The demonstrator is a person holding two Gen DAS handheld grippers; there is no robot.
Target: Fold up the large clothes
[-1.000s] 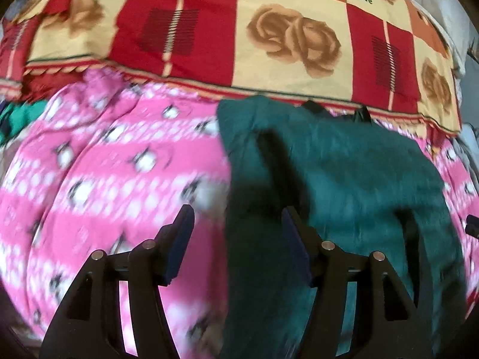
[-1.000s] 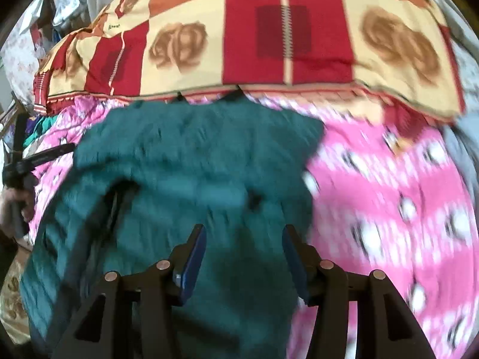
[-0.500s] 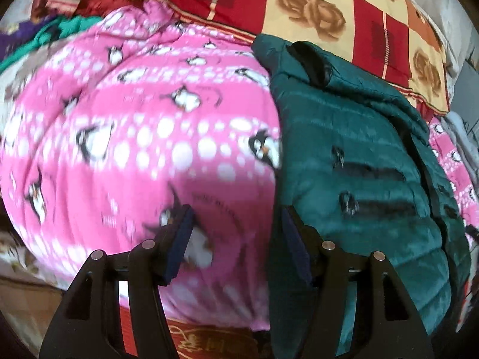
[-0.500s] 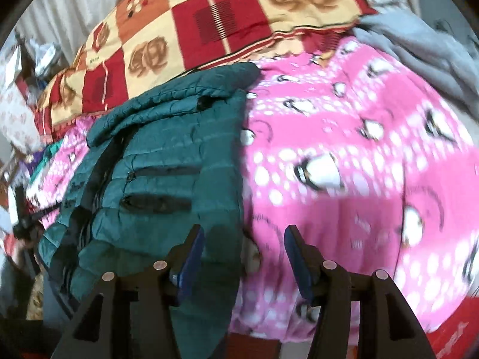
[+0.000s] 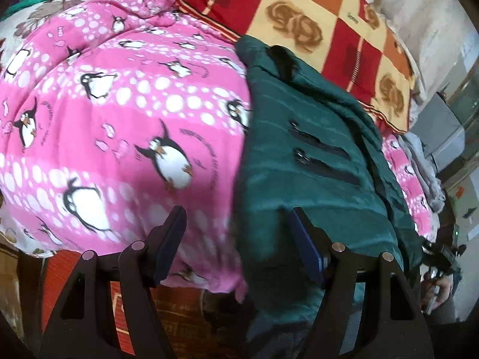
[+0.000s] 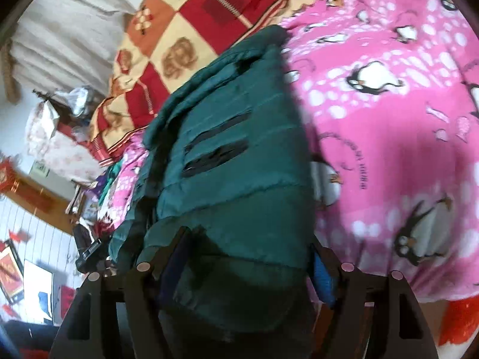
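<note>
Two grippers are working at the near edge of a bed, and no container is showing in either view. Lying lengthwise on the pink penguin blanket [image 5: 125,137] is the dark green puffer jacket [image 5: 302,161], running from the centre of the left wrist frame down to the lower right, its hem hanging over the blanket's edge. Behind it, a red and cream checked quilt [image 5: 302,9] is filling the upper part of the frame. The left gripper [image 5: 236,239] is hovering with its jaws wide apart at the jacket's left border, holding nothing. In the right wrist view, the right gripper [image 6: 248,257] is spreading its jaws apart around the jacket's hem at lower centre; whether the pads are touching the fabric is unclear.
</note>
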